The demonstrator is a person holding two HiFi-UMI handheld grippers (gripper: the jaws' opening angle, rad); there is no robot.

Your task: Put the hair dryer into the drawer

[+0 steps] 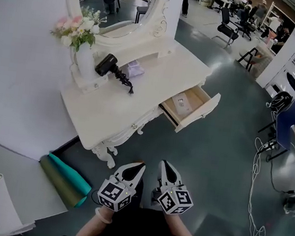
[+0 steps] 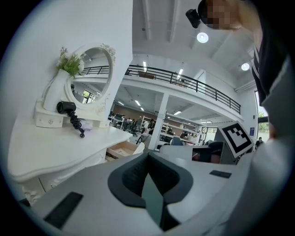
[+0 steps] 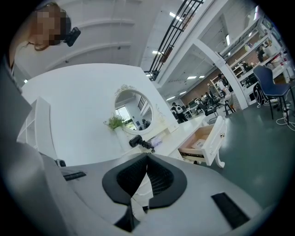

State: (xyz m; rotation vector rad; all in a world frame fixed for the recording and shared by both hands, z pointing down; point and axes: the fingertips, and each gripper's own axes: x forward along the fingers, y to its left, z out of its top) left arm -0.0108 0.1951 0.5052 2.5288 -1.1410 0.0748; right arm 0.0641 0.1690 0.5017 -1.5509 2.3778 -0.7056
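The black hair dryer lies far left on the white desk, drawer open. Near, the left gripper and right gripper hold their jaws pressed together, empty.

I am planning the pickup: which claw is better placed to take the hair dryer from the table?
Slightly the right. Both are shut and short of the table, but the right claw points at the hair dryer, while the left claw aims nearer the open drawer.
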